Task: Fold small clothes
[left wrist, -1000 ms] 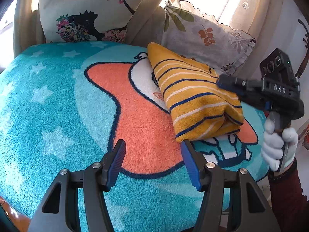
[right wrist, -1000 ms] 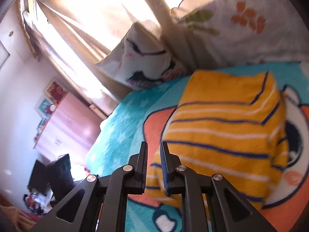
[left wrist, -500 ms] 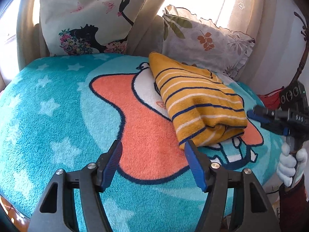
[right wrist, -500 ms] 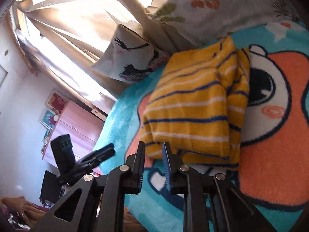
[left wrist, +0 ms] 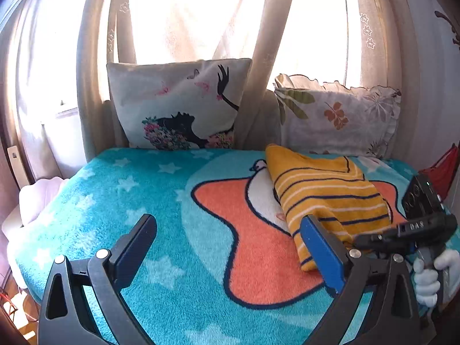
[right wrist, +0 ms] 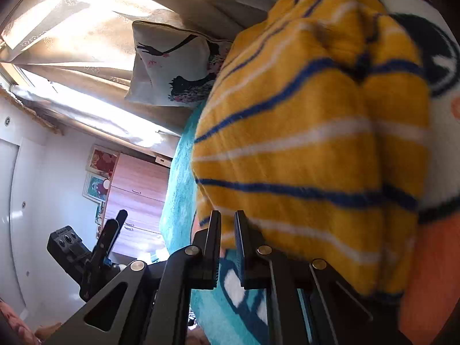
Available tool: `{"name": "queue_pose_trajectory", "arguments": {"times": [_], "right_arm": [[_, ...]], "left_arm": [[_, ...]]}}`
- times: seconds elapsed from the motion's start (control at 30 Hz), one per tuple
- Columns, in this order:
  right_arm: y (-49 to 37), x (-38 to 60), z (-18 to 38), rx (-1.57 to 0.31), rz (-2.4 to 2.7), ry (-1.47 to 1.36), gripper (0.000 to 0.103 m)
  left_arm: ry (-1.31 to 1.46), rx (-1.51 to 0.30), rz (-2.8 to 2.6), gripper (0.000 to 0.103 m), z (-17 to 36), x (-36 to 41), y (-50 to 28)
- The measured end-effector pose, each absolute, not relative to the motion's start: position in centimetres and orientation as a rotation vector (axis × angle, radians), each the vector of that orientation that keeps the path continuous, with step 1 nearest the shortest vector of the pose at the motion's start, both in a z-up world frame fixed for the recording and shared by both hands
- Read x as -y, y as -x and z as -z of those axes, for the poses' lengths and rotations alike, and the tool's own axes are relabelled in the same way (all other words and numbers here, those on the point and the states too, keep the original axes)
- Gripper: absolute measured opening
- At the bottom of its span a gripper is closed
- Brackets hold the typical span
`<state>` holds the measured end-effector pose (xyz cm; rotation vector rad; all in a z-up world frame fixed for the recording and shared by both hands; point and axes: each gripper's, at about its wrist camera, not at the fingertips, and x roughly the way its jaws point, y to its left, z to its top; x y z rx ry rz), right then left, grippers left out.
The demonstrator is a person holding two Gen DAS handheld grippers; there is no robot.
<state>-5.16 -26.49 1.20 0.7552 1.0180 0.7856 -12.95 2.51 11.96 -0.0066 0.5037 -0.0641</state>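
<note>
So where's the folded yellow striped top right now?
In the left wrist view, the yellow striped top lies right of centre on the teal blanket, just before the leaf-print pillow.

We see a folded garment (left wrist: 325, 198) lying on the right part of a blanket (left wrist: 143, 201). Behind the blanket, two pillows stand side by side: one (left wrist: 178, 106) at centre, the other (left wrist: 336, 118) right, directly behind the garment.

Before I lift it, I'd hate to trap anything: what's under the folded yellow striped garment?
The yellow striped garment lies on the teal cartoon blanket, covering part of its orange star. Anything beneath or inside the folds is hidden.
</note>
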Motion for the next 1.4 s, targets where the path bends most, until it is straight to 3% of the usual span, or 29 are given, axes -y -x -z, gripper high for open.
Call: {"name": "queue_pose_trajectory", "arguments": {"times": [0.1, 0.13, 0.2, 0.3, 0.4, 0.6, 0.67, 0.73, 0.77, 0.83, 0.97, 1.4], "right_arm": [[7.8, 28.1, -1.5, -1.004, -0.679, -0.662, 0.013], [8.7, 28.6, -2.0, -0.980, -0.650, -0.634, 0.025], [10.5, 29.6, -3.7, -0.916, -0.568, -0.561, 0.040], [12.6, 31.1, -5.9, -0.797, -0.503, -0.531, 0.045], [13.2, 31.7, -7.4, -0.727, -0.430, -0.505, 0.059], [14.6, 31.0, -9.7, -0.581, -0.253, -0.349, 0.059], [15.5, 30.4, -10.5, -0.503, -0.170, -0.302, 0.071], [16.5, 30.4, -11.2, -0.406, -0.063, -0.291, 0.100], [17.2, 31.1, -11.4, -0.344, -0.026, -0.309, 0.103], [17.4, 32.6, -11.4, -0.277, 0.000, -0.391, 0.103], [15.4, 35.9, -10.2, -0.416, -0.048, -0.559, 0.103], [14.3, 36.7, -6.1, -0.570, -0.007, -0.606, 0.103]], "left_arm": [[-0.019, -0.470, 0.047, 0.100, -12.6, -1.5, 12.3], [-0.031, -0.465, 0.046, 0.100, -12.7, -1.0, 12.0], [-0.055, -0.487, 0.048, 0.101, -12.7, 0.2, 11.4], [-0.061, -0.584, 0.108, 0.102, -11.5, 2.1, 10.3], [-0.062, -0.666, 0.141, 0.101, -9.8, 3.4, 9.8], [-0.102, -0.721, 0.135, 0.101, -8.2, 4.4, 9.7], [-0.106, -0.735, 0.126, 0.101, -7.9, 4.4, 9.6], [-0.102, -0.750, 0.124, 0.101, -7.7, 4.3, 9.4], [-0.100, -0.756, 0.125, 0.101, -7.6, 4.2, 9.3], [-0.099, -0.763, 0.127, 0.101, -7.5, 4.2, 9.2], [-0.104, -0.771, 0.131, 0.101, -7.3, 4.1, 9.1], [-0.089, -0.836, 0.135, 0.101, -5.4, 3.4, 8.1]]}}
